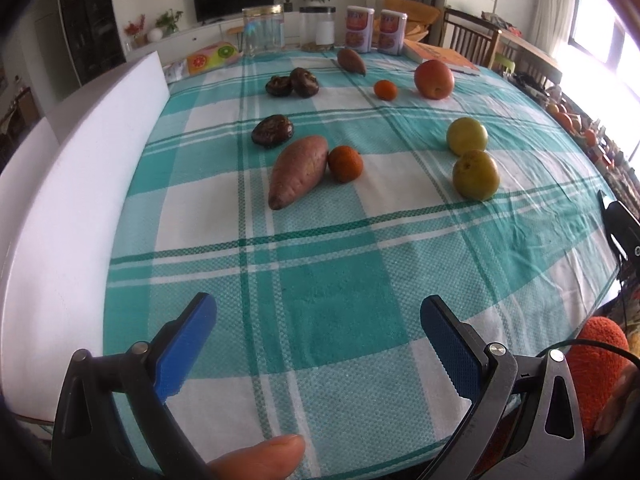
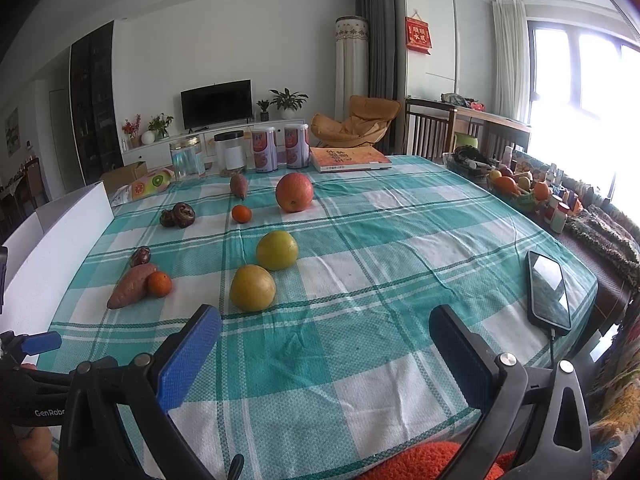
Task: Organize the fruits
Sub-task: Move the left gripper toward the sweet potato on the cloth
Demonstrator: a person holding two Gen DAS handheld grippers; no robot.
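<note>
Left wrist view: left gripper (image 1: 318, 318) hovers over the near part of the desk (image 1: 328, 304), blue fingers (image 1: 188, 344) spread wide, nothing between them. A fingertip shows at the bottom edge. Landmark: large sweet potato (image 1: 297, 171). Touching its right side, a mandarin (image 1: 345, 163). Just behind it, one dark mushroom (image 1: 272, 130); farther behind, two more mushrooms (image 1: 293, 83) touching each other. Well right of it, two yellow-green fruits (image 1: 472, 158) close together, one behind the other. Far behind and right: a second mandarin (image 1: 385, 90), a red apple (image 1: 433, 79), a small sweet potato (image 1: 351, 61). White foam board (image 1: 80, 184) stands left of it along the desk edge.

Right wrist view: right gripper (image 2: 325, 328) also over the near desk, fingers (image 2: 188, 356) wide apart and empty. Large sweet potato lies far left with its mandarin touching; the two yellow-green fruits sit right of it, just ahead of the left finger. A smartphone (image 2: 548, 292) lies well right of it, near the desk edge.
</note>
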